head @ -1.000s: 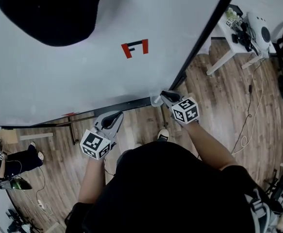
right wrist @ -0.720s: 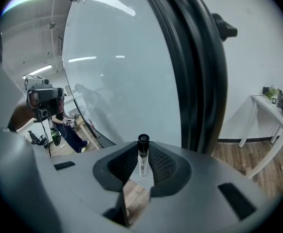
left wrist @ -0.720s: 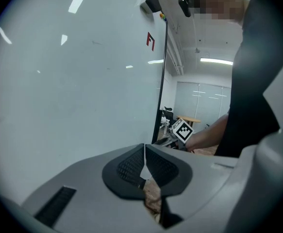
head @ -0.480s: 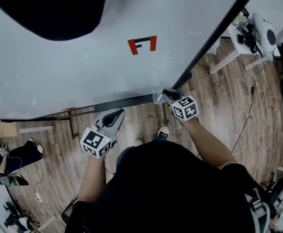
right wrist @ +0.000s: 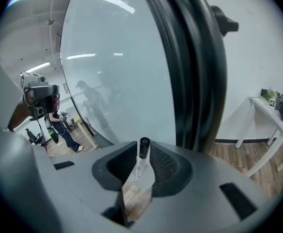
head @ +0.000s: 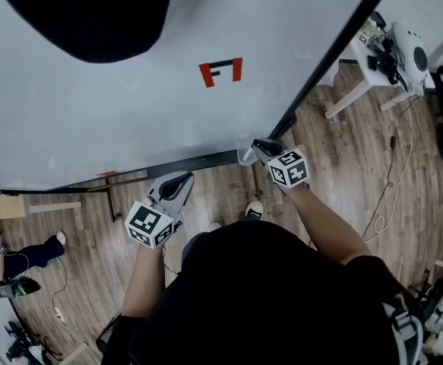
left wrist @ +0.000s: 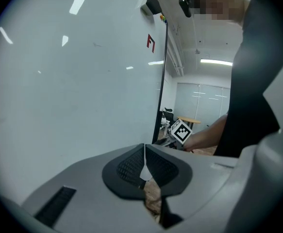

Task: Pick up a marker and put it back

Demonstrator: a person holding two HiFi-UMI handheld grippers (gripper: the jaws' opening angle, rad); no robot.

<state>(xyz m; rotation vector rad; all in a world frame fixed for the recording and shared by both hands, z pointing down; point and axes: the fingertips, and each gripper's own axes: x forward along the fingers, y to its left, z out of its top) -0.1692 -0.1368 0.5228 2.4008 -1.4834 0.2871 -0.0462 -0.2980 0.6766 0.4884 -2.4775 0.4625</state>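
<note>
Head view: I am facing the whiteboard (head: 115,120), with its red mark (head: 221,71) near the middle. My right gripper (head: 257,150) sits at the board's lower right corner, just off the black rail (head: 183,163) that runs along its bottom edge. A short pale marker (head: 245,156) pokes out of its jaws toward the board. My left gripper (head: 180,181) hangs below the rail, left of the right one and apart from the board.

Left gripper view: the jaws are pressed together with nothing between them. The whiteboard fills the space to the left, and beyond its right edge I see the right gripper's marker cube (left wrist: 181,131).

Right gripper view: the jaws are clamped on the marker, which stands upright between the pads with its black cap end pointing away from me. The board's dark frame (right wrist: 194,72) rises just behind it.

As I judge it, the pick-up is done and the marker is in hand and off the board. What remains is the return: carrying it to its resting place, probably the rail at the board's foot, and releasing it there. I cannot make out an exact slot for it.
</note>
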